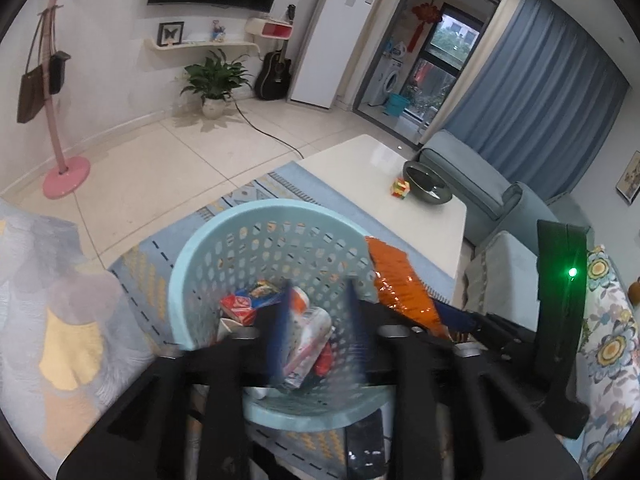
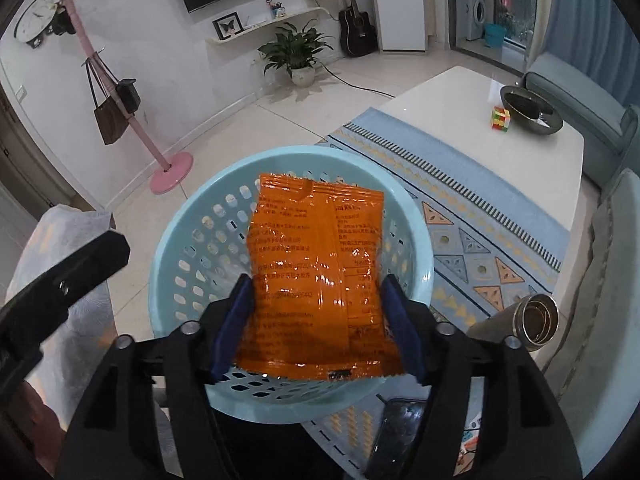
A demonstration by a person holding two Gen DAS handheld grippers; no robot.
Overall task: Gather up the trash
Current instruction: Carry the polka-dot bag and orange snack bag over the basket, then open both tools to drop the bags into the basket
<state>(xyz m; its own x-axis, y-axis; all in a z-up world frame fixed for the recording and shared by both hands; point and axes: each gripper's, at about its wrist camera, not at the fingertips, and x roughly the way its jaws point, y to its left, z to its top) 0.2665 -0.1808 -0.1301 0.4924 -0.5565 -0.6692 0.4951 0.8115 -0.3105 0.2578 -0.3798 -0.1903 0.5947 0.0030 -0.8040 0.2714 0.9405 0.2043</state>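
Below, orange packet (image 2: 316, 276) hiding basket (image 2: 180, 216) contents, wrappers (image 1: 304, 332) blurred

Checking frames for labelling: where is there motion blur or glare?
Left wrist view: the tool's blue pads and the white wrapper between them smear with motion; the room stays sharp. Right wrist view: sharp, with glare streaks on the orange packet.
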